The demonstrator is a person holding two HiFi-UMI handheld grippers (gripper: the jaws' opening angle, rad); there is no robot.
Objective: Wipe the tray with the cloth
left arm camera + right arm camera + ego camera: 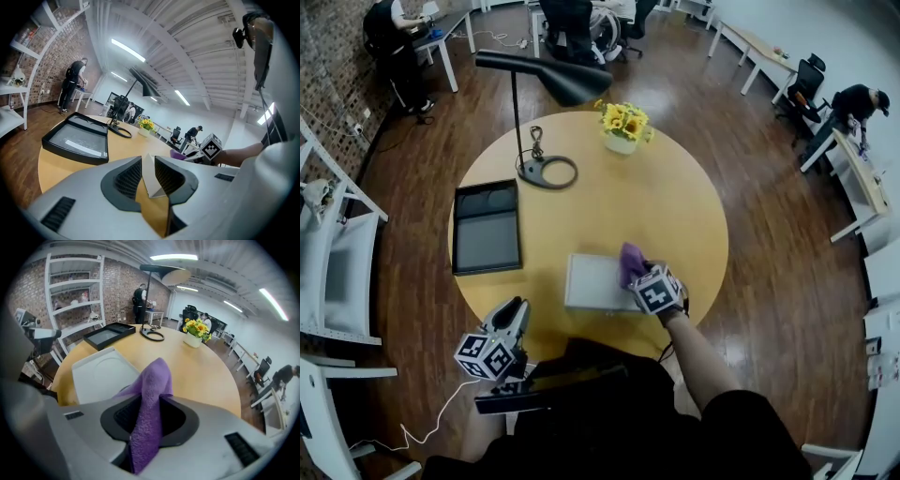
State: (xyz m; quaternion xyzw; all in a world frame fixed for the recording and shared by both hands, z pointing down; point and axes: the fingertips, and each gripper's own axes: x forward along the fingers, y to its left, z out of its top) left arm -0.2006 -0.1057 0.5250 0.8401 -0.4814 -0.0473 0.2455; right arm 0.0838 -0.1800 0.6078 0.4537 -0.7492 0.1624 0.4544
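Note:
A white tray (592, 281) lies on the round yellow table (675, 216) near its front edge. My right gripper (639, 277) hangs over the tray's right end, shut on a purple cloth (630, 260). In the right gripper view the cloth (152, 385) stands up from between the jaws (150, 416), with the white tray (101, 373) below and to the left. My left gripper (514, 314) hovers at the table's front left edge, apart from the tray. Its jaws (147, 180) stand slightly apart; the white tray (151, 176) shows through the gap.
A black tray (487, 228) lies on the table's left side. At the back stand a black desk lamp (546, 169) and a pot of yellow flowers (623, 127). White chairs (337, 272) stand left of the table; people work at desks farther off.

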